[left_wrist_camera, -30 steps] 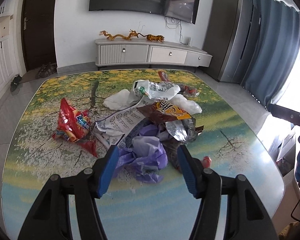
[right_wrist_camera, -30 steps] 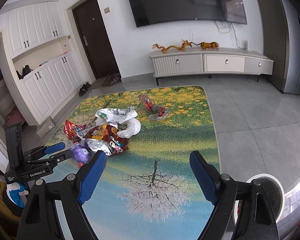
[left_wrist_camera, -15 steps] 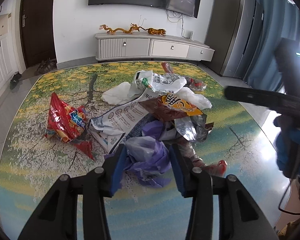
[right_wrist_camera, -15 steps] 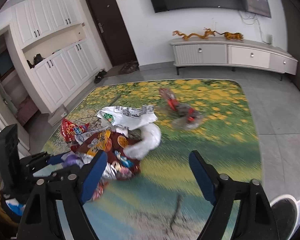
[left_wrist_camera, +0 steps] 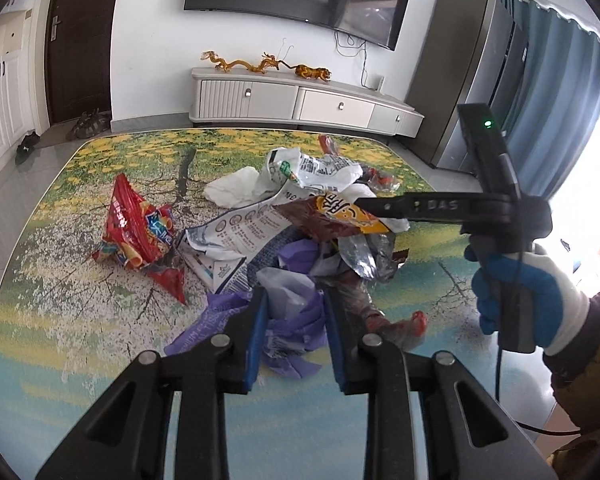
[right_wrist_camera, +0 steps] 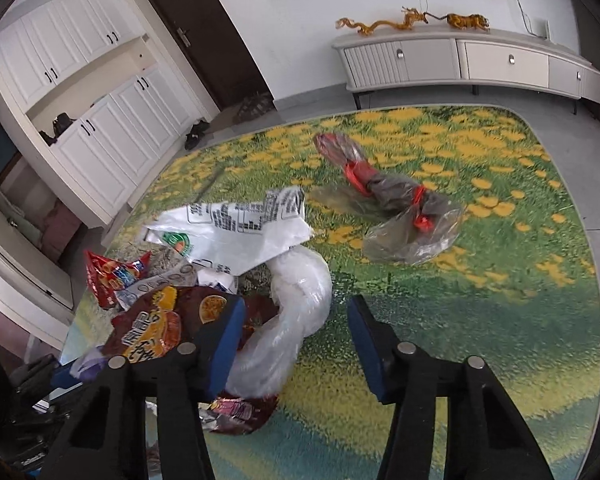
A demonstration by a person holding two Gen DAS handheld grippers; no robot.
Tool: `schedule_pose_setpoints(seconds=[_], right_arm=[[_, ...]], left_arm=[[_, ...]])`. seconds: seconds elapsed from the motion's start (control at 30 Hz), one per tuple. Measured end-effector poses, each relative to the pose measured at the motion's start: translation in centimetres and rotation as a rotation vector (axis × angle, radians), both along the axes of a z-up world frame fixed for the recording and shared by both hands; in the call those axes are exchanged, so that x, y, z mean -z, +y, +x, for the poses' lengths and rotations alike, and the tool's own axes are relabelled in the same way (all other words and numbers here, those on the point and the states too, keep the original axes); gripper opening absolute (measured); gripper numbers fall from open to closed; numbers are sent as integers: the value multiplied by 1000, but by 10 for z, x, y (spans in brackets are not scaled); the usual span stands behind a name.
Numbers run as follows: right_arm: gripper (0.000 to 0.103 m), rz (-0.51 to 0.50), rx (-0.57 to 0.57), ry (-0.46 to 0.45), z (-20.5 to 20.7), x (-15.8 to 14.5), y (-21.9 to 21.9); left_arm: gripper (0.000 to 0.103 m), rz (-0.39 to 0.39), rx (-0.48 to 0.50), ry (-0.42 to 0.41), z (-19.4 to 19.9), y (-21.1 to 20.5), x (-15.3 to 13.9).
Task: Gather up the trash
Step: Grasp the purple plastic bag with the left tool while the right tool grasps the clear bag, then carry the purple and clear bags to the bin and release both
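Note:
A pile of trash lies on a table with a printed landscape cloth [left_wrist_camera: 60,332]. My left gripper [left_wrist_camera: 294,300] is shut on a crumpled purple plastic bag [left_wrist_camera: 288,316] at the pile's near edge. My right gripper [right_wrist_camera: 296,316] is open and hovers over the pile, a clear white plastic bag [right_wrist_camera: 296,304] between its fingers; from the left wrist it shows above a brown and yellow snack bag [left_wrist_camera: 332,216]. A red chip bag [left_wrist_camera: 136,236] lies left of the pile. A white printed bag [right_wrist_camera: 236,232] lies behind.
A clear bag with red ties [right_wrist_camera: 396,208] lies apart on the far side of the table. A low TV cabinet [left_wrist_camera: 300,100] stands by the far wall. White cupboards [right_wrist_camera: 80,92] and a dark door [left_wrist_camera: 80,40] are on the left.
My left gripper has closed onto the purple bag. My right gripper has swung from the table's edge over the pile and stays open.

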State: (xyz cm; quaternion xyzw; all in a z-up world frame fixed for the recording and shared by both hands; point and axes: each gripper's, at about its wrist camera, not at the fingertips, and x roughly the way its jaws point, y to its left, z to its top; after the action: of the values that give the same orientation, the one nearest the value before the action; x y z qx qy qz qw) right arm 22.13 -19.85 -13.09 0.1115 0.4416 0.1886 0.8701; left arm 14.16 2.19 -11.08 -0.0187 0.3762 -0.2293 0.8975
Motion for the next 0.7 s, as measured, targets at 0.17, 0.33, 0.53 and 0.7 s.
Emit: schedule_pose_setpoints(seconds=[0.17,0.33,0.53,0.7], right_arm=[[25,-12,10,4,-3,2,-5],[25,-14,35,-3,-17,-4,-17],[25,-14,75,-22,-53,-19,-35],[25,3,96,-66,-90,-41,-47]], left_arm=[[26,-29,-5,0,-8,5,-5],[26,-44,-10,-21,-18,8,-16],[26,-57,-21,-48,-36,11,-30],[26,-62,-33,-83,-55,12,-45]])
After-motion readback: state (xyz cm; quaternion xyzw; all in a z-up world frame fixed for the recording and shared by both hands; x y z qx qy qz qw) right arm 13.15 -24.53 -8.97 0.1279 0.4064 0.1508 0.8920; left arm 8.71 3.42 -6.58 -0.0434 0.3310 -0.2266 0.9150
